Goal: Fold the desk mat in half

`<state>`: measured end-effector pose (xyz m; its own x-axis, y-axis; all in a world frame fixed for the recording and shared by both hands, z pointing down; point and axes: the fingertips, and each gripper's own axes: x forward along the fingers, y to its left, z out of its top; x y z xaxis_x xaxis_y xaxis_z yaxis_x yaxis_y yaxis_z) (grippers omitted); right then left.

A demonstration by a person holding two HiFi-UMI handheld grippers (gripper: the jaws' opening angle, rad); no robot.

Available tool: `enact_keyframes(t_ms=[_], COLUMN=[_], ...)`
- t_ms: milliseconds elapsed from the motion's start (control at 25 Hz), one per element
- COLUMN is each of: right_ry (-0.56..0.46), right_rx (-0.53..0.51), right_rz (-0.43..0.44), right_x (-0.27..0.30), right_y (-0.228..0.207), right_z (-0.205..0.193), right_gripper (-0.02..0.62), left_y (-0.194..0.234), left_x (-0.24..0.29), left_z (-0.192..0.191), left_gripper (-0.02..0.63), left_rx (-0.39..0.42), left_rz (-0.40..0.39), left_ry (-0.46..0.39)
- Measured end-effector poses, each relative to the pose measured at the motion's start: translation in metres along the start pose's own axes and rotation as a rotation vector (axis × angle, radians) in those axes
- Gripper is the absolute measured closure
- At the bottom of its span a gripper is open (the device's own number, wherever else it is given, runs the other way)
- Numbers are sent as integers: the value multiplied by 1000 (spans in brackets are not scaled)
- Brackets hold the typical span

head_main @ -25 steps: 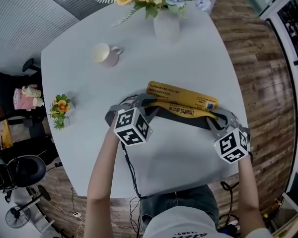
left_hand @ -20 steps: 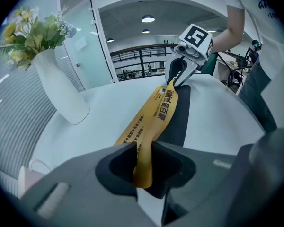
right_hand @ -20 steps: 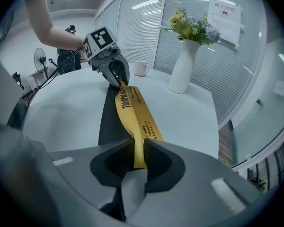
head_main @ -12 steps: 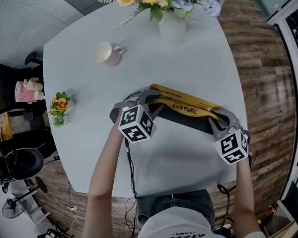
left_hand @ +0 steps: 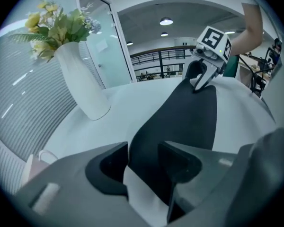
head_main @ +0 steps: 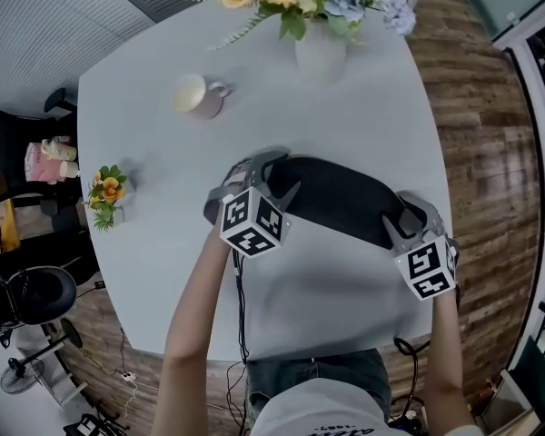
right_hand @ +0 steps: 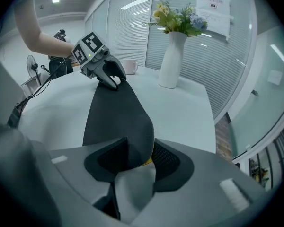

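The desk mat (head_main: 341, 198) lies doubled over on the white table (head_main: 154, 271), black side up, with only a sliver of yellow showing at the right jaws. My left gripper (head_main: 265, 176) is shut on the mat's left end, and the black sheet (left_hand: 184, 112) runs out between its jaws. My right gripper (head_main: 402, 218) is shut on the right end, the mat (right_hand: 116, 112) pinched between its pads. Each gripper view shows the other gripper at the mat's far end: the right gripper (left_hand: 203, 77) and the left gripper (right_hand: 109, 75).
A white vase of flowers (head_main: 320, 48) stands at the table's far edge, a pink mug (head_main: 196, 96) to its left. A small flower pot (head_main: 109, 200) sits near the left edge. A black chair (head_main: 18, 166) stands beyond the left side; wooden floor lies to the right.
The mat's lifted edge has come over and down: the yellow printed underside seen before is now covered, and only black shows. Both grippers stay at the mat's ends.
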<state>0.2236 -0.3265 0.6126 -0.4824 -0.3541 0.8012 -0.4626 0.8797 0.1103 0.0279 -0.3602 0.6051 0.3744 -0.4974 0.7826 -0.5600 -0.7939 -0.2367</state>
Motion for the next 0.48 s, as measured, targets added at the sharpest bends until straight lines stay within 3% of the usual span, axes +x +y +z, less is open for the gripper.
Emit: enact_keyframes(t_ms=[160, 480], right_ry=[7, -5], right_rx=[-1, 53], right_rz=[-25, -126], right_x=[0, -6], right_y=[-3, -16], right_z=[0, 1], right_gripper=[377, 257], left_y=[0, 0], left_x=[1, -14], left_z=[-1, 0], left_gripper=[388, 348], left_rx=[24, -80], left_rz=[21, 39], left_ry=[11, -28])
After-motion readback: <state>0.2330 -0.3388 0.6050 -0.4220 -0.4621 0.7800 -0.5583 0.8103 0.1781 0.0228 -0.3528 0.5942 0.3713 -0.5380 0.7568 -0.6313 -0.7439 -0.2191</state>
